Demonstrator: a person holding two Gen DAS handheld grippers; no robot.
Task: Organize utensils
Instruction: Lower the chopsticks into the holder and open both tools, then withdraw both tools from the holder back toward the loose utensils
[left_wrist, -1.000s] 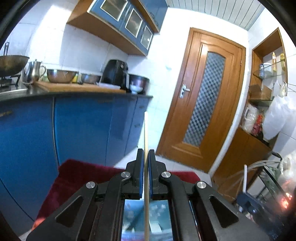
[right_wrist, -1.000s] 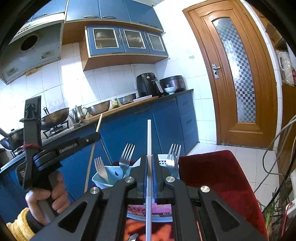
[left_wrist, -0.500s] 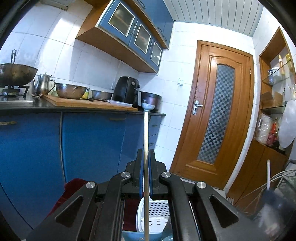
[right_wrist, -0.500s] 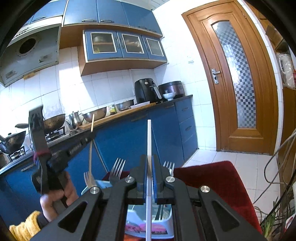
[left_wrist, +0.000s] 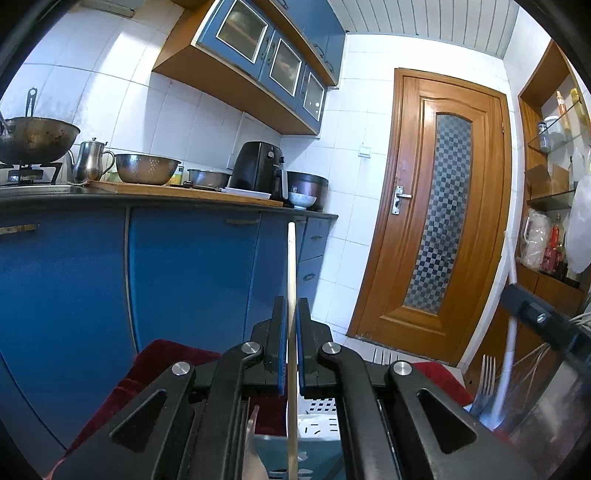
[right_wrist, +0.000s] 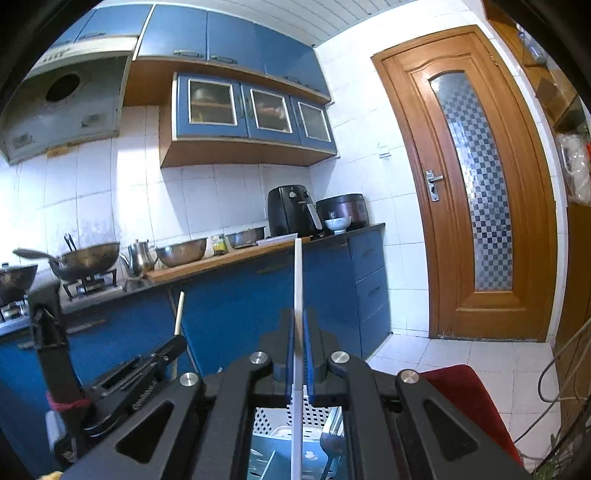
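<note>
While the left gripper (left_wrist: 290, 347) is clamping a wooden chopstick (left_wrist: 291, 280) and the right gripper (right_wrist: 298, 354) a white chopstick (right_wrist: 297, 284), jaws closed, both upright at lower centre, insertion into the white basket (right_wrist: 273, 424) below appears pending, requiring a steady downward placement.

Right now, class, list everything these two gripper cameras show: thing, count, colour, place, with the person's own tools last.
Wooden chopstick: one, pale wood, upright in left gripper.
White chopstick: one, white, upright in right gripper.
Utensil basket: one, white perforated, below the grippers.
Fork: one, steel, tines up, lower right.
Red cloth: one, dark red, under basket.
Air fryer: one, black, on counter.
Colander: one, steel, on counter.
Kettle: one, steel, beside colander.
Door: one, brown wood, shut.
Left gripper: black, shut on wooden chopstick.
Right gripper: black, shut on white chopstick.
</note>
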